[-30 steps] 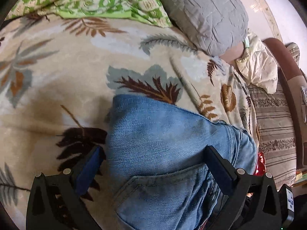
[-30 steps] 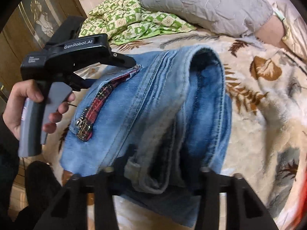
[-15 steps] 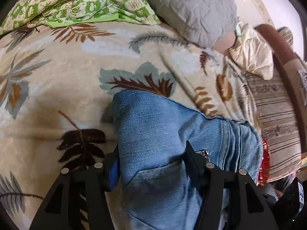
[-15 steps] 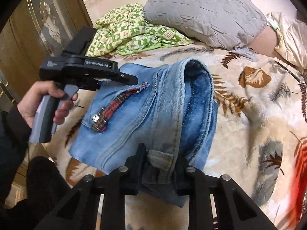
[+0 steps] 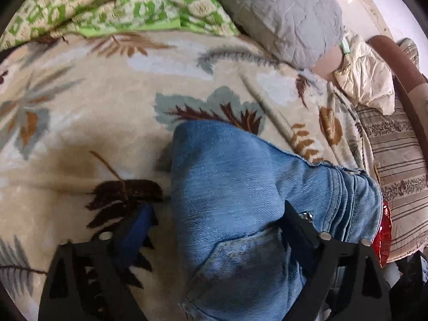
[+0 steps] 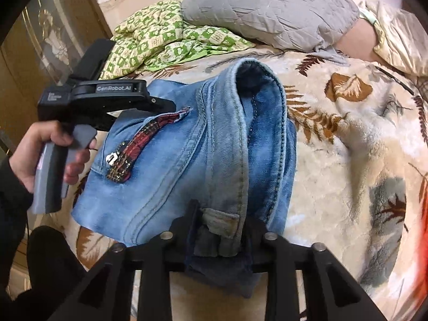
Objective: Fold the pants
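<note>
Vs half a second back: left gripper (image 5: 218, 220) jaws have swung wide again and are opening, straddling the folded jeans (image 5: 240, 200) with a clear gap at the left finger (image 5: 139, 224), so released. Right gripper (image 6: 220, 223) jaws were pinched tighter then; now opening too, waistband bunch (image 6: 222, 222) still between the pads, and whether they still press on it I cannot tell. Jeans lie near-centre on the leaf-print blanket (image 5: 80, 139), folded stack, plaid-trimmed pocket (image 6: 139, 147) on top. Pose: both grippers tilt steeply down at the denim; person's hand (image 6: 40, 155) wraps the left gripper's handle at left, fingers curled round it. Farther back: green patterned quilt (image 6: 165, 40) far left, grey pillow (image 6: 267, 8) far centre.
</note>
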{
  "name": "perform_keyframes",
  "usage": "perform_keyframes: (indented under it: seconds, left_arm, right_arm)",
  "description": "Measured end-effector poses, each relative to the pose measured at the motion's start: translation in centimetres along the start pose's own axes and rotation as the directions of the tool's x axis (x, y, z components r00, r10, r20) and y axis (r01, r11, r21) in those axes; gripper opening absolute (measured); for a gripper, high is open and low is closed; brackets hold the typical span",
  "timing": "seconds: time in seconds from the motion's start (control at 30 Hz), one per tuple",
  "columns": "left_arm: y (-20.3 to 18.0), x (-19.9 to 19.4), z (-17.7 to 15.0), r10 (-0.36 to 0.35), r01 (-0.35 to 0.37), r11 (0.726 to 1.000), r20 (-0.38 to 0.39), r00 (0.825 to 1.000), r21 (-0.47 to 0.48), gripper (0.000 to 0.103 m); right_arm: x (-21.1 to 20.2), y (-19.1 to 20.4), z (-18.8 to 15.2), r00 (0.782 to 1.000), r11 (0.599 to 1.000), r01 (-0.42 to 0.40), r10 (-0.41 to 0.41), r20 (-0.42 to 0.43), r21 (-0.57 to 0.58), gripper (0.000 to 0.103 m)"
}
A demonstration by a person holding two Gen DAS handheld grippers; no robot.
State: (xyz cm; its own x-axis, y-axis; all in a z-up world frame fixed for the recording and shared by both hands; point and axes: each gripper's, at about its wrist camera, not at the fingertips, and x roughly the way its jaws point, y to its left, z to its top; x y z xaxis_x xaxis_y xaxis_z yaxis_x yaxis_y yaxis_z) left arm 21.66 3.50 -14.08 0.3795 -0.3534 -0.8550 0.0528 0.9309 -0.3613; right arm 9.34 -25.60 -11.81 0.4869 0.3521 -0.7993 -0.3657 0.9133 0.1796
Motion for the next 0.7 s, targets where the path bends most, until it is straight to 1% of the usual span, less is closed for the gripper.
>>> perform_keyframes:
  seconds: [0.03, 0.07, 0.1, 0.13, 0.17, 0.23, 0.3, 0.37, 0.4, 0.47, 0.57, 0.63, 0.7]
  left_arm:
    - [0.0, -0.6, -0.1, -0.008, 0.008, 1.0, 0.013, 1.0, 0.006, 0.094]
    - [0.0, -1.4, -0.2, -0.008, 0.008, 1.0, 0.029, 1.0, 0.011, 0.095]
    - [0.1, -2.1, -0.3, -0.011, 0.01, 1.0, 0.043, 0.999, 0.013, 0.095]
    - [0.3, -3.0, -0.5, -0.023, 0.022, 1.0, 0.058, 0.998, 0.013, 0.098]
    - [0.5, -3.7, -0.7, -0.037, 0.037, 0.999, 0.064, 0.997, 0.009, 0.102]
    - [1.1, -4.9, -1.2, -0.069, 0.07, 0.998, 0.072, 0.995, -0.003, 0.103]
    - [1.6, -5.6, -1.8, -0.082, 0.083, 0.996, 0.058, 0.995, -0.013, 0.103]
    - [2.1, -5.8, -2.5, -0.096, 0.097, 0.995, 0.038, 0.995, -0.023, 0.103]
    - [2.4, -5.7, -2.8, -0.103, 0.104, 0.994, 0.027, 0.994, -0.03, 0.103]
    - [2.8, -5.0, -3.7, -0.121, 0.121, 0.991, 0.002, 0.993, -0.053, 0.103]
    - [3.5, -3.8, -4.8, -0.14, 0.137, 0.987, -0.029, 0.99, -0.089, 0.103]
    - [3.9, -3.1, -5.5, -0.178, 0.171, 0.978, -0.045, 0.983, -0.123, 0.103]
    - [4.2, -2.9, -5.9, -0.205, 0.199, 0.969, -0.024, 0.979, -0.146, 0.103]
  right_arm:
    - [-0.3, 0.1, 0.0, 1.0, 1.0, 0.0, 0.0, 0.003, 0.0, 0.061]
    - [-0.5, 0.2, 0.0, 1.0, 1.0, -0.004, 0.004, 0.004, -0.001, 0.069]
    - [-1.0, 0.3, 0.0, 1.0, 1.0, -0.006, 0.006, 0.009, 0.002, 0.082]
    - [-1.4, 0.2, 0.0, 1.0, 1.0, 0.015, -0.016, 0.015, 0.011, 0.089]
    - [-1.9, 0.1, 0.1, 0.999, 0.999, 0.023, -0.024, 0.026, 0.023, 0.091]
    - [-2.8, -0.3, 0.3, 0.999, 0.999, 0.008, -0.01, 0.053, 0.043, 0.096]
    - [-3.6, -1.5, 0.8, 0.996, 0.994, -0.033, 0.025, 0.081, 0.102, 0.101]
    - [-3.4, -3.1, 1.6, 0.993, 0.977, -0.1, 0.086, 0.08, 0.187, 0.102]
    - [-3.0, -4.1, 2.1, 0.988, 0.961, -0.147, 0.133, 0.073, 0.236, 0.102]
    - [-1.7, -5.4, 3.0, 0.982, 0.93, -0.189, 0.182, 0.052, 0.315, 0.102]
    - [0.7, -7.5, 3.4, 0.974, 0.885, -0.209, 0.227, 0.007, 0.415, 0.102]
    - [2.4, -8.6, 3.1, 0.961, 0.846, -0.231, 0.275, -0.024, 0.481, 0.102]
    - [3.8, -9.1, 2.5, 0.947, 0.812, -0.258, 0.32, -0.03, 0.523, 0.103]
